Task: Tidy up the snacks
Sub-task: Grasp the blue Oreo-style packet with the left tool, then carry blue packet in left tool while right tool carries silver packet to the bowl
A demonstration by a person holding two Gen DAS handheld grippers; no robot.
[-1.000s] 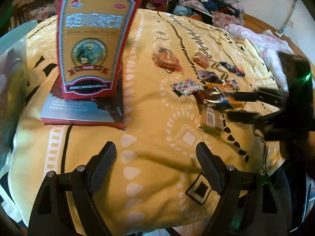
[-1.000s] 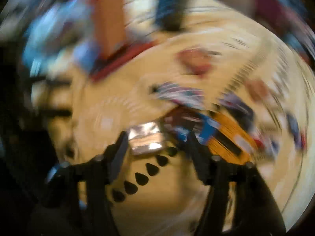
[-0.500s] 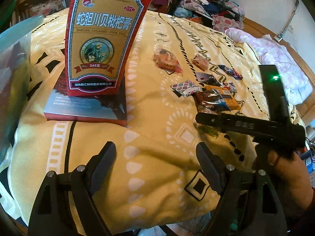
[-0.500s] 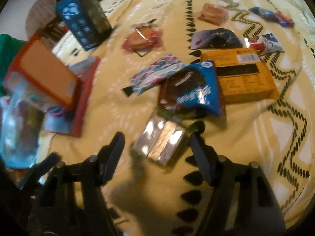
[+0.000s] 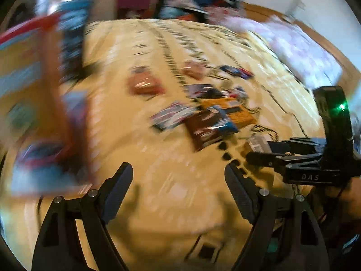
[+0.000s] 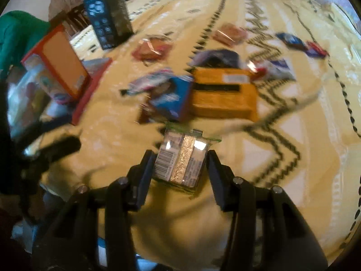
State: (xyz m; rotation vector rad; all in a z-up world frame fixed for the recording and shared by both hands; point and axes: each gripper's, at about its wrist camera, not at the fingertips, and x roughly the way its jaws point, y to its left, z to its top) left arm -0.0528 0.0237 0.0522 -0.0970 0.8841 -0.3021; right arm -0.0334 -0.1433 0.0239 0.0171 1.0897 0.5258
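Observation:
Several snack packets lie on a yellow patterned bedspread (image 6: 293, 158). A silver foil packet with a barcode (image 6: 180, 160) sits between the fingers of my right gripper (image 6: 180, 164); the jaws are narrowed around it and seem to touch its sides. Just beyond it lie a brown-and-blue packet (image 6: 169, 101) and an orange box (image 6: 223, 97). In the left wrist view, my left gripper (image 5: 178, 176) is open and empty over bare bedspread, and the right gripper (image 5: 264, 151) shows at the right with the foil packet (image 5: 257, 142).
A tall red-and-orange box (image 6: 61, 65) stands on a flat red-edged box at the left. A dark blue box (image 6: 103, 20) stands behind it. Small wrapped sweets (image 6: 227, 33) lie farther back. Piled clothes (image 5: 180, 4) lie beyond the bed.
My right gripper has moved forward around the silver foil packet and narrowed on it. The left gripper's view has swung and is blurred; its jaws stay open.

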